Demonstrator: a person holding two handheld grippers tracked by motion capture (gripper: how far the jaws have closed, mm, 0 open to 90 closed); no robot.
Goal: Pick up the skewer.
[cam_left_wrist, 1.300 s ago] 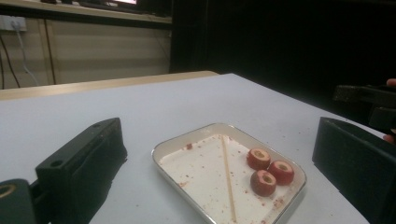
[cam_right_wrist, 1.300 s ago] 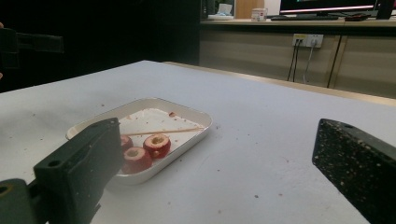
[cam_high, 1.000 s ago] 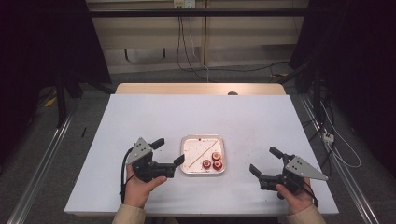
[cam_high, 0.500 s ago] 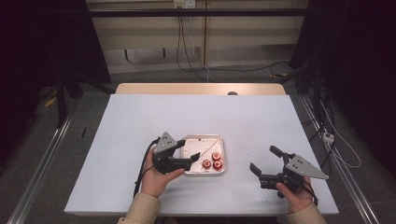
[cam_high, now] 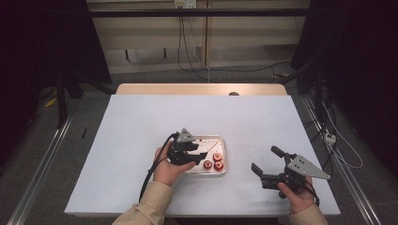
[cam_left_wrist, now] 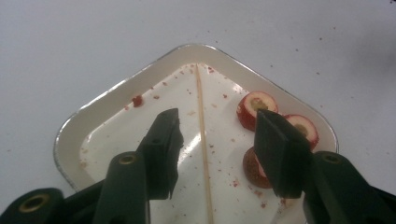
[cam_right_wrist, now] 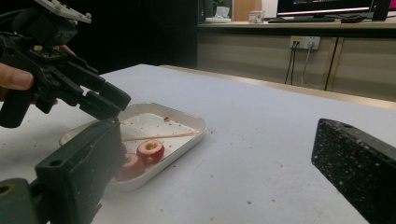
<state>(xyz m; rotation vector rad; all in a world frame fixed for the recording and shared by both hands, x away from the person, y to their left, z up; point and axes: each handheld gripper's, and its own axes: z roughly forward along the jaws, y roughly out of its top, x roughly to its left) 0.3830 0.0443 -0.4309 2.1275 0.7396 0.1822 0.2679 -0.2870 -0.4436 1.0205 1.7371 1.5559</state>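
Barely begun: left gripper, jaws just closing, straddles the skewer in the tray untouched; fruit slices unthreaded; right gripper spread at lower right.

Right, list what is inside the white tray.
In the tray lie a thin wooden skewer, three red fruit slices and red crumbs. The left tongs hang over it, covering part of one slice and the tray's near end.

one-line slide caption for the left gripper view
Left tool poised, jaws open, over a wooden skewer in a white tray, beside three red fruit slices.
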